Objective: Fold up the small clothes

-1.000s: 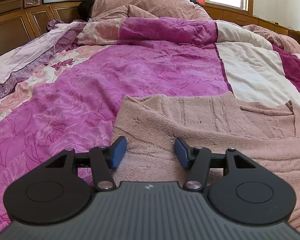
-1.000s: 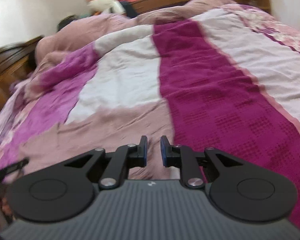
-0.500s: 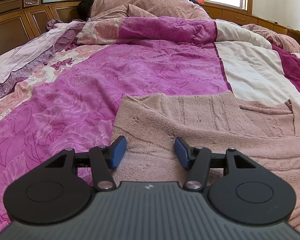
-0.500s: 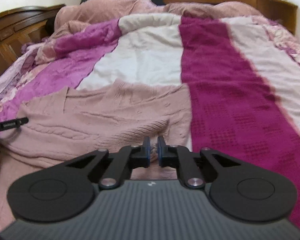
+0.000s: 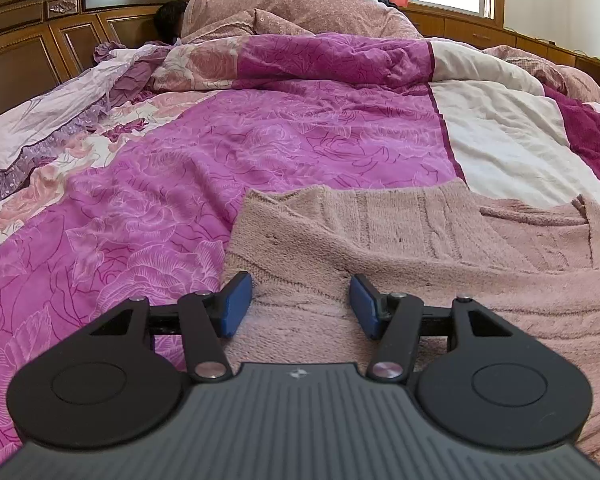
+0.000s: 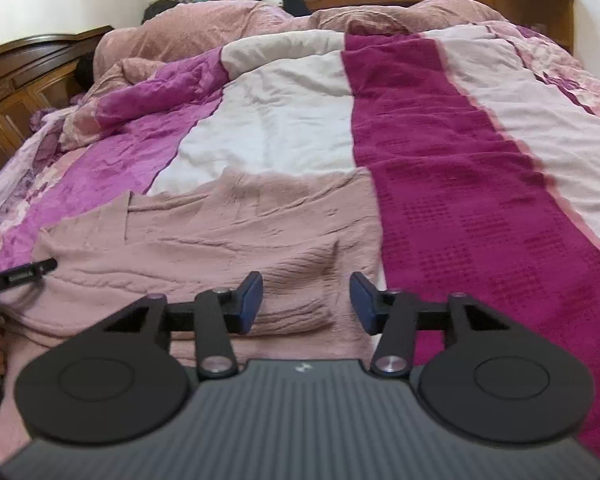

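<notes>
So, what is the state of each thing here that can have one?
Left claw: open, empty, over the sweater's edge.
Right claw: open, empty.
Pink knit sweater: spread on the bed, wrinkled, not folded up.
Quilt: spread, rumpled near the headboard.

Both the left hand-held gripper [image 5: 298, 306] and the right hand-held gripper [image 6: 306, 304] have their jaws spread wide, gripping nothing.

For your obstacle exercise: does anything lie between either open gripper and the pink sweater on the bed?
Nothing visible does. The left gripper and right gripper both stand open directly over the sweater, with only bare knit between their fingers.
</notes>
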`<state>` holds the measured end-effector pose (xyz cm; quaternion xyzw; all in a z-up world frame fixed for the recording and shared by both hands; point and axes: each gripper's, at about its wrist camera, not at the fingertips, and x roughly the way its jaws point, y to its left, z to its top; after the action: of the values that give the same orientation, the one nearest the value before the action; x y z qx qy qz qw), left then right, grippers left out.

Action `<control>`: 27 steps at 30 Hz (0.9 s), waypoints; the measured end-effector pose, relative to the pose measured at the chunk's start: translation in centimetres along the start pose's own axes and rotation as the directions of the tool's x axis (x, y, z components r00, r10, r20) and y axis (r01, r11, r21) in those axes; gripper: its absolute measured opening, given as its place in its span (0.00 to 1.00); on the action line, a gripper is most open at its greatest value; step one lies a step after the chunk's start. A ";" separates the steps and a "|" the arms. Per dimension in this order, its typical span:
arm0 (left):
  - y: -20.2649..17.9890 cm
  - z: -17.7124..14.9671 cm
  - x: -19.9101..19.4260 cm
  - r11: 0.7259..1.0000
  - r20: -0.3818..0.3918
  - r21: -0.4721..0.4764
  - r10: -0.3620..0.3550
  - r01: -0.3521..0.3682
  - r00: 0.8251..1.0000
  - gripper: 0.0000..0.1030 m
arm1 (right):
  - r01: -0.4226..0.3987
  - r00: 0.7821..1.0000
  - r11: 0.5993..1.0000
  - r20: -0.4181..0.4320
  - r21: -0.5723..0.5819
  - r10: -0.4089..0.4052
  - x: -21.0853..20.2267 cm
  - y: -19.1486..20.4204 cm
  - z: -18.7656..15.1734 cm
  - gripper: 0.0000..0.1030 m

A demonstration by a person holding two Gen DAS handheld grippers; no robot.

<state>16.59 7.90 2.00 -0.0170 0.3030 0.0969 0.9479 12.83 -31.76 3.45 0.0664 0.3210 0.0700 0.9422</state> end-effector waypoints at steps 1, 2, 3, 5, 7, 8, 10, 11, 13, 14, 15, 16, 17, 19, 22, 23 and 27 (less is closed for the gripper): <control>0.0 0.0 0.0 1.000 -0.001 -0.001 -0.002 0.002 1.000 0.60 | 0.003 1.000 1.000 -0.007 -0.007 -0.003 -0.1 0.0 -0.2 0.10; 0.0 0.0 -0.1 1.000 -0.001 -0.001 -0.003 0.003 1.000 0.60 | 0.010 1.000 1.000 -0.003 -0.006 -0.010 -0.4 -0.1 -0.5 0.10; -0.1 0.0 0.0 1.000 -0.002 -0.001 -0.004 0.004 1.000 0.60 | 0.013 1.000 1.000 0.006 -0.008 -0.013 -0.8 -0.3 -0.8 0.10; -0.1 0.0 0.0 1.000 -0.002 -0.001 -0.005 0.005 1.000 0.60 | 0.058 0.998 0.998 0.012 -0.021 -0.058 -1.6 -0.6 -1.3 0.09; -0.1 0.0 0.0 1.000 -0.002 0.000 -0.005 0.005 1.000 0.60 | 0.109 0.994 0.994 0.007 -0.008 -0.109 -2.1 -1.1 -1.4 0.09; -0.1 0.0 0.0 1.000 -0.003 0.001 -0.005 0.005 1.000 0.60 | 0.117 0.993 0.993 0.009 0.014 -0.117 -2.4 -1.4 -1.4 0.09; 0.0 0.2 0.0 1.000 -0.011 0.009 -0.006 0.007 1.000 0.61 | 0.104 0.994 0.994 0.037 0.046 -0.106 -2.9 -1.4 -1.0 0.11; 0.0 0.3 -0.1 1.000 -0.016 0.011 -0.009 0.009 1.000 0.61 | 0.087 0.994 0.995 0.055 0.048 -0.089 -3.0 -1.0 -0.7 0.12; 0.1 0.5 -0.5 1.000 -0.028 0.008 -0.018 0.019 0.999 0.61 | 0.038 0.996 0.999 0.076 0.039 -0.040 -2.9 0.2 0.0 0.12; 0.2 0.7 -0.9 1.000 -0.033 0.005 -0.027 0.027 0.999 0.61 | 0.017 0.997 0.999 0.080 0.032 -0.019 -2.6 0.9 0.3 0.13; 0.3 0.8 -1.3 0.999 -0.036 0.001 -0.036 0.036 0.999 0.61 | -0.002 0.997 1.000 0.080 0.022 0.000 -2.1 1.6 0.5 0.21; 0.4 0.8 -1.6 0.999 -0.038 -0.002 -0.043 0.043 0.998 0.61 | -0.008 0.997 1.000 0.081 0.016 0.006 -1.6 2.2 0.5 0.40; 0.5 0.8 -1.9 0.999 -0.041 -0.004 -0.050 0.050 0.998 0.61 | -0.003 0.996 1.000 0.086 0.016 0.001 -1.2 2.5 0.3 0.49; 0.5 0.7 -2.2 0.998 -0.051 0.008 -0.056 0.056 0.997 0.61 | 0.018 0.997 1.000 0.075 0.021 -0.019 0.0 2.7 -0.1 0.53; 0.5 0.5 -1.8 0.998 -0.060 0.039 -0.042 0.044 0.997 0.61 | 0.032 0.999 0.997 0.021 0.065 -0.034 1.8 1.5 -1.2 0.52; 0.5 0.5 -1.7 0.998 -0.059 0.043 -0.040 0.043 0.997 0.61 | 0.037 0.999 0.997 0.033 0.066 -0.039 1.8 1.2 -1.5 0.52; 0.6 0.6 -2.2 0.998 -0.050 0.034 -0.048 0.049 0.998 0.61 | 0.042 0.999 0.991 0.025 0.129 -0.045 0.8 0.3 -1.0 0.52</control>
<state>15.05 8.15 3.76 -0.0103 0.3274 0.0681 0.9424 12.82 -31.24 2.27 0.1208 0.3131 0.0277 0.9416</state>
